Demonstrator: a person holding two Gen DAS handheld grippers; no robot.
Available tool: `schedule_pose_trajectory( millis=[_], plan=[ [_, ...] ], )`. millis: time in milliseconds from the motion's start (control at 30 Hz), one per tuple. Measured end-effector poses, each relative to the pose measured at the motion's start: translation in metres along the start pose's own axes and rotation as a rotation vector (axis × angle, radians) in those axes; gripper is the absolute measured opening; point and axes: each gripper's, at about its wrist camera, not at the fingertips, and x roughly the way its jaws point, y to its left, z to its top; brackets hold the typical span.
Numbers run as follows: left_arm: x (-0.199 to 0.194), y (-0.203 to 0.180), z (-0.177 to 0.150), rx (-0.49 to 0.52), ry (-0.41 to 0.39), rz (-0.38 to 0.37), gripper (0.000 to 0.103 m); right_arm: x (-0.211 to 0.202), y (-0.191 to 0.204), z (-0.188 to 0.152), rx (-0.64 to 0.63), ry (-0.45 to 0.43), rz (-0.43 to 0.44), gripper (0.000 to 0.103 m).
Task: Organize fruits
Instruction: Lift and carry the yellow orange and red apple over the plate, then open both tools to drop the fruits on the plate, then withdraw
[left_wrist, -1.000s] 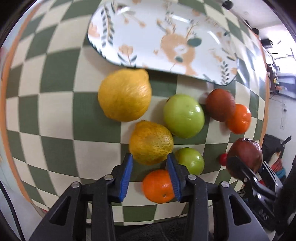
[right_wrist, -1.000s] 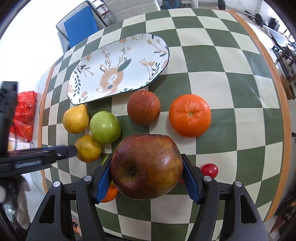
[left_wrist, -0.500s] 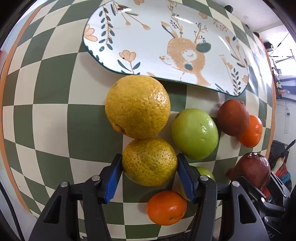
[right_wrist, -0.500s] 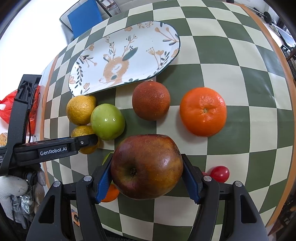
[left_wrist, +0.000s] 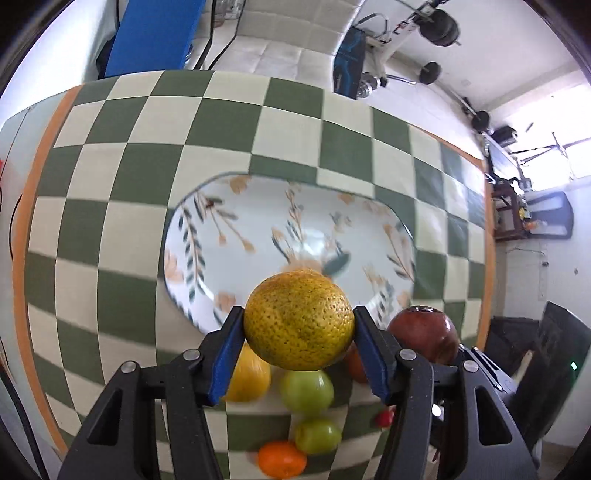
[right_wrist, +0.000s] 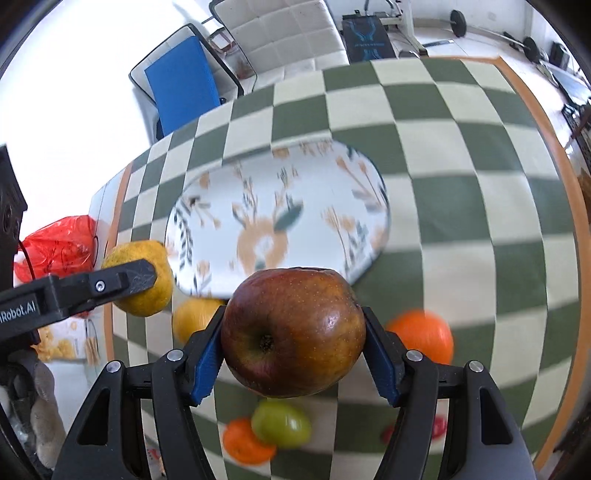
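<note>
Looking along the left gripper (left_wrist: 298, 334), a mottled yellow-green citrus (left_wrist: 298, 319) is seen clamped between both blue pads, lifted clear of the checkered tablecloth (left_wrist: 110, 229) and hanging over the near rim of the floral plate (left_wrist: 258, 229). Other fruit is left on the cloth below. Along the right gripper (right_wrist: 293, 341), a dark red apple (right_wrist: 293, 332) is pinched at moderate width, also raised, near the plate's edge. Judged from this, both fruits should be carried further over the plate, kept well apart, lowered until they rest, and only then released, so that rolling off is avoided.
</note>
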Motion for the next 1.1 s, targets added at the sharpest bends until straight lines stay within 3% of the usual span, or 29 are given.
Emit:
schedule_pose_trajectory(
  millis=[100,300,600,733,800,867,933,1100],
  plan=[
    [0.030,0.013,0.028,-0.046,0.058,0.007,0.056,0.022,0.012,0.037,-0.044,0.004,-0.031,0.070],
    [0.052,0.030,0.046,-0.092,0.115,0.005,0.056,0.063,0.023,0.084,-0.087,0.062,-0.056,0.070],
    [0.063,0.025,0.058,-0.082,0.152,0.045,0.057,0.095,0.029,0.104,-0.108,0.127,-0.080,0.070],
    [0.063,0.019,0.062,-0.058,0.132,0.075,0.057,0.101,0.032,0.108,-0.112,0.151,-0.095,0.071],
    [0.060,0.014,0.062,-0.035,0.107,0.102,0.064,0.104,0.032,0.107,-0.110,0.171,-0.114,0.072],
    [0.056,0.012,0.062,-0.014,0.092,0.117,0.087,0.102,0.032,0.106,-0.103,0.161,-0.116,0.079],
    [0.052,0.010,0.061,-0.003,0.078,0.133,0.088,0.099,0.032,0.105,-0.089,0.157,-0.124,0.093],
    [0.028,0.009,0.045,0.030,-0.002,0.198,0.089,0.082,0.033,0.099,-0.099,0.124,-0.184,0.094]
  ],
)
